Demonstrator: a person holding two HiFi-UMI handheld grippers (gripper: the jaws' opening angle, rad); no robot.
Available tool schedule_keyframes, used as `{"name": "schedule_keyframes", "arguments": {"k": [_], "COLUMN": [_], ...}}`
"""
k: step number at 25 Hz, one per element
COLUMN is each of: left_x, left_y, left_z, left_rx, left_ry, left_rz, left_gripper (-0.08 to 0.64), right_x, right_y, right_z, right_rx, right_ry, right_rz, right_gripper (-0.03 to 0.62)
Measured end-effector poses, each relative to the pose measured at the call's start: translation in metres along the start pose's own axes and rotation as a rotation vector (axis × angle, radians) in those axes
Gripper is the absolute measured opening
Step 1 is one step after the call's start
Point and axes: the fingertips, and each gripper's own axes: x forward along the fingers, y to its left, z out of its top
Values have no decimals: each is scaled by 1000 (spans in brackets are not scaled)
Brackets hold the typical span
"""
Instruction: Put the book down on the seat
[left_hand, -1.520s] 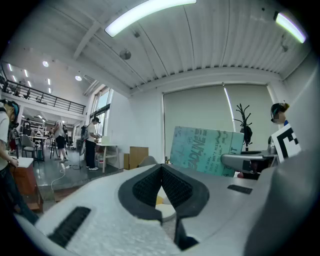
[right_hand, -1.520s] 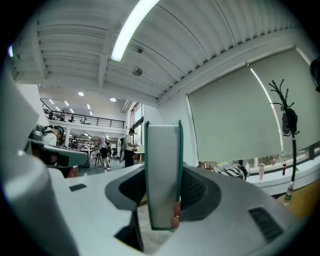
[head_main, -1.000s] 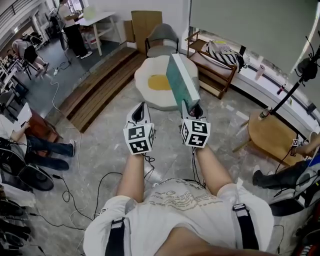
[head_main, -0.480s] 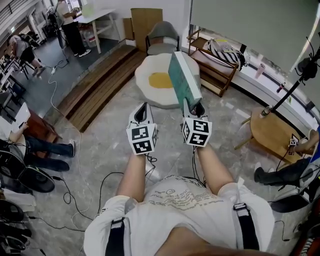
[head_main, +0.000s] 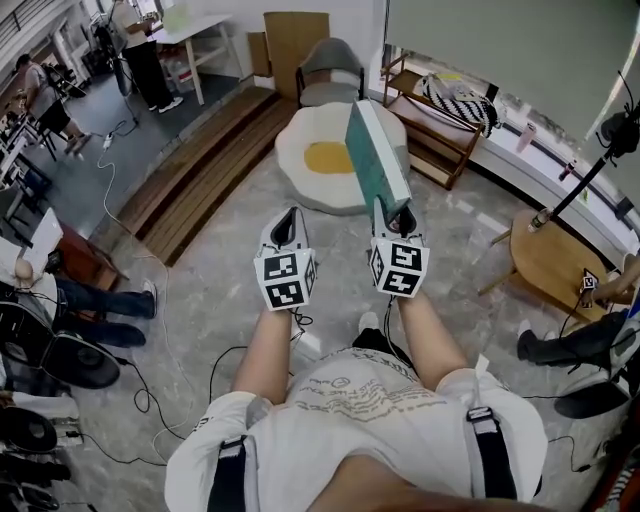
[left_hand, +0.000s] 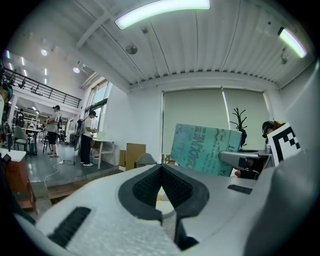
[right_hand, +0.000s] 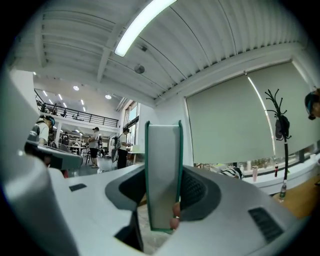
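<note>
While we stand on the grey marbled floor (head_main: 200, 290), our right gripper (head_main: 393, 208) is clamped on the lower edge of the teal hardcover book (head_main: 375, 155). Its dark ribbed pads (right_hand: 197, 192) press on both covers. The book stands upright between the jaws, and its white page edge faces us in the right gripper view. It is up in the air, resting on nothing. Ahead of it on the floor lies the white cushion seat with a yellow centre, shaped like a fried egg (head_main: 300, 185). In the head view the book overlaps that cushion's right side, but it does not touch it. Our left gripper (head_main: 287, 212) is held just beside the right one. Its jaws are closed tip to tip with nothing between them. In the left gripper view the book's printed teal cover shows off to the right. Behind the cushion stands a grey padded chair (head_main: 330, 60), and a low wooden shelf (head_main: 430, 135) stands to its right.
</note>
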Motion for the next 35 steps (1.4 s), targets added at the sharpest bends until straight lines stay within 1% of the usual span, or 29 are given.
{"name": "schedule_keyframes", "arguments": {"k": [7,12,20,26,30,35], "left_x": [27,61,138,199,238,288], "left_y": [15,21,26,35,42,38], "left_z": [-16,-8,1,11,18,21], "left_rx": [-16,6,58,39,36,28], "left_ry": [41,36,39,33,47,66], "left_rz": [-16,-12,0,16,17,9], "left_gripper": [20,20,20,20,20,20], "right_x": [29,62,137,199,235,276], "right_y": [9,-3,-28,-46,-54,-80], "right_z": [-4,-7,-7,-8,-5,-6], "right_rx": [13,35,44,41,39,41], "right_ry": [-6,-14,-26,-20,-11,2], "right_rz": [1,0,13,37,46,39], "right_gripper": [184,184,183,184,184,184]}}
